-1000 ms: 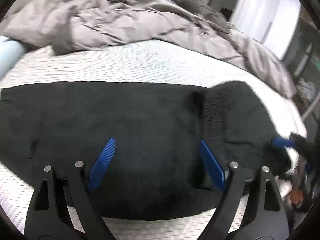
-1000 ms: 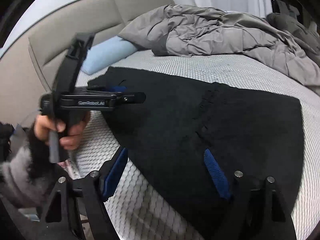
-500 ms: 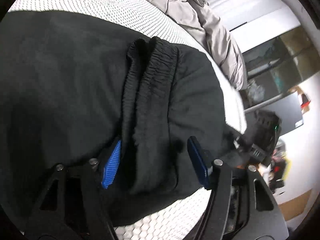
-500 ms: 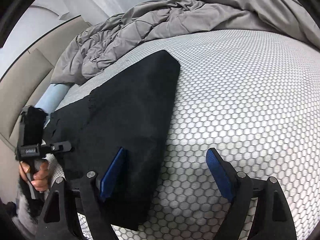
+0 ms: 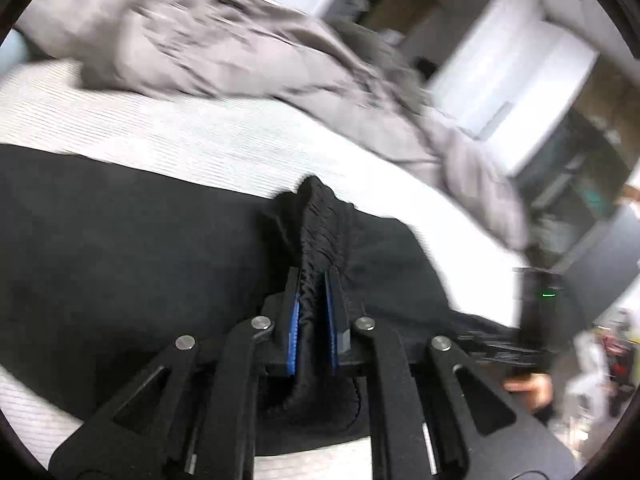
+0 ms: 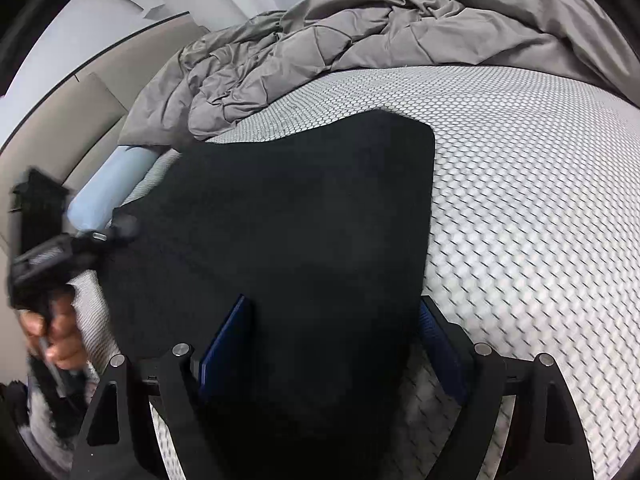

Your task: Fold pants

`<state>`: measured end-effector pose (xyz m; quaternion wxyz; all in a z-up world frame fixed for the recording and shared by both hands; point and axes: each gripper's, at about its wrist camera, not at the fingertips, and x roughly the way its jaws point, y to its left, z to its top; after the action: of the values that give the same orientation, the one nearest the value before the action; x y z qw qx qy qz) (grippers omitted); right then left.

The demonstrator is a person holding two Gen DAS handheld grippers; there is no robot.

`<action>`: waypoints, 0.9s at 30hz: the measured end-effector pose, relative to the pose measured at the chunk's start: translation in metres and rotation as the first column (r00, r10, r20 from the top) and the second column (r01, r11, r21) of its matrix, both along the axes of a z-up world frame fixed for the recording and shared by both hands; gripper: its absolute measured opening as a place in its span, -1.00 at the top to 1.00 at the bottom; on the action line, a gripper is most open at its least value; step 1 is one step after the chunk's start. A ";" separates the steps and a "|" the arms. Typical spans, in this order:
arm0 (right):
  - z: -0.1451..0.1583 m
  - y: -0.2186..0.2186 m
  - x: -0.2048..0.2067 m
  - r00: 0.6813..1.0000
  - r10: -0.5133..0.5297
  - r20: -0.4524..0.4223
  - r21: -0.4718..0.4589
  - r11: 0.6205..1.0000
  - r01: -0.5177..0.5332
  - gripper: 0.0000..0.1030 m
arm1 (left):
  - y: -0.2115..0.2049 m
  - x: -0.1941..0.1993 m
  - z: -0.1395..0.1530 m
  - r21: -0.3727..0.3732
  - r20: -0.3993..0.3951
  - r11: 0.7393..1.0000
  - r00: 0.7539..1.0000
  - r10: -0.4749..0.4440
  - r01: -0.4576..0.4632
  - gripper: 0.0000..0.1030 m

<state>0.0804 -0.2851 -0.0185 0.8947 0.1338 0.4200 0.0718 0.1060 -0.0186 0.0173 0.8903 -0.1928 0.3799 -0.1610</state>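
Black pants lie flat across the white mattress. My left gripper is shut on the gathered elastic waistband, which bunches up between the blue pads. In the right wrist view the pants spread over the honeycomb mattress cover. My right gripper is open, its blue pads on either side of the near end of the folded cloth. The left gripper also shows at the left edge of that view, in a hand.
A crumpled grey duvet is heaped along the far side of the bed; it also shows in the left wrist view. A light blue pillow lies by the beige headboard. Shelves and clutter stand beyond the bed's right edge.
My left gripper has closed on the waistband, which was between open pads half a second ago. My right gripper has shifted so the pants' end now sits between its open pads.
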 end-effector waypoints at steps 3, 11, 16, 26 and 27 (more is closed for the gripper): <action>-0.001 0.009 0.009 1.000 0.016 -0.006 -0.007 1.000 -0.016 -0.65 | 0.014 0.008 -0.032 0.085 -0.114 0.996 0.993 0.030 -0.020 0.65; 0.001 0.011 -0.001 0.999 0.034 -0.028 -0.002 0.999 -0.034 -0.65 | 0.012 -0.003 -0.031 0.217 -0.134 0.976 0.991 -0.001 0.031 0.11; 0.002 0.007 -0.021 0.990 0.138 -0.038 0.103 0.986 -0.134 -0.65 | 0.006 -0.015 -0.001 0.218 -0.043 0.976 0.999 0.025 -0.015 0.00; -0.009 -0.026 -0.007 1.000 0.005 -0.008 0.386 0.923 -0.002 0.80 | -0.057 0.000 -0.015 0.285 -0.099 0.956 0.994 -0.043 0.070 -0.18; 0.005 -0.026 -0.008 0.999 0.001 0.041 0.351 0.936 -0.016 0.80 | -0.061 -0.001 -0.016 0.290 -0.101 0.954 0.994 -0.049 0.077 -0.18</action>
<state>0.0721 -0.3108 -0.0140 0.8645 0.2879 0.3828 0.1522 0.1048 -0.0794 0.0015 0.8848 -0.0536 0.4465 -0.1221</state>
